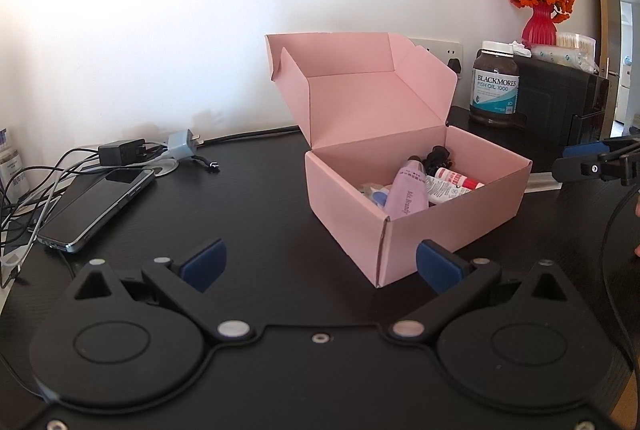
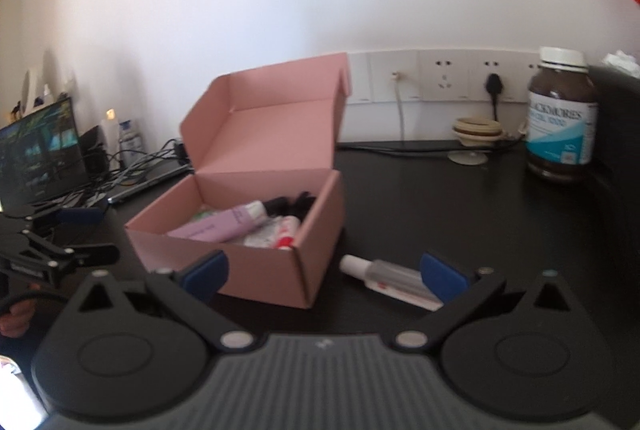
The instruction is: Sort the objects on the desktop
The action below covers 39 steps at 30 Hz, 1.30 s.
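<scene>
On a dark desk (image 1: 280,190), an open pink cardboard box (image 1: 416,206) already holds a lilac tube (image 1: 404,196), a red-and-white tube (image 1: 452,186) and something small and black. Just beside the box, on the right gripper's side, a small clear spray bottle (image 2: 388,276) lies flat. Its long axis runs diagonally, white cap toward the box and base toward the right gripper (image 2: 324,272), whose fingers are spread wide and empty. The left gripper (image 1: 320,266) is also spread and empty, near the box's corner. The likely next step is picking up the bottle: approach across its narrow width, close around the middle of the body, then lift clear of the box wall before lowering it in.
</scene>
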{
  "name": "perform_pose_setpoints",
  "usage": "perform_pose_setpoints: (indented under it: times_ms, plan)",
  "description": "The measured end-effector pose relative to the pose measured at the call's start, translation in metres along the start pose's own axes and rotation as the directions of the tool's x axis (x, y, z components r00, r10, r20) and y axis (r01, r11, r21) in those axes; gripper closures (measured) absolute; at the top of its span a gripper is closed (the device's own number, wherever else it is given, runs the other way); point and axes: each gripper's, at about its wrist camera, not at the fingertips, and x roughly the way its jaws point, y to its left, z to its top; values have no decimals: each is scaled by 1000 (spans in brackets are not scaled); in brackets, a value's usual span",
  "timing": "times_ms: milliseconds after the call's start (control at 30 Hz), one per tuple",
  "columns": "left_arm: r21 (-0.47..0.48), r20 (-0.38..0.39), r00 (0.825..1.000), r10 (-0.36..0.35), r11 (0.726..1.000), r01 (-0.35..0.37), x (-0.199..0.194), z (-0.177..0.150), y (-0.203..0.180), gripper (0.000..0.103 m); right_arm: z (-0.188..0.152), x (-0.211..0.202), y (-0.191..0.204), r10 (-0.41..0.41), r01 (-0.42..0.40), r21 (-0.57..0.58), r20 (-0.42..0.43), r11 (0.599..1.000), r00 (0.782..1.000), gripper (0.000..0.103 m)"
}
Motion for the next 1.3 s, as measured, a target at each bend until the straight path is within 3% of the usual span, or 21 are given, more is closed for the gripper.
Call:
perform_pose_setpoints:
  times_ms: [1300]
  plan:
    - [10,-2,1000,7,1000,-7,0,0,-2,0,-17,-2,-4,7,-7,52,3,999,1000,1]
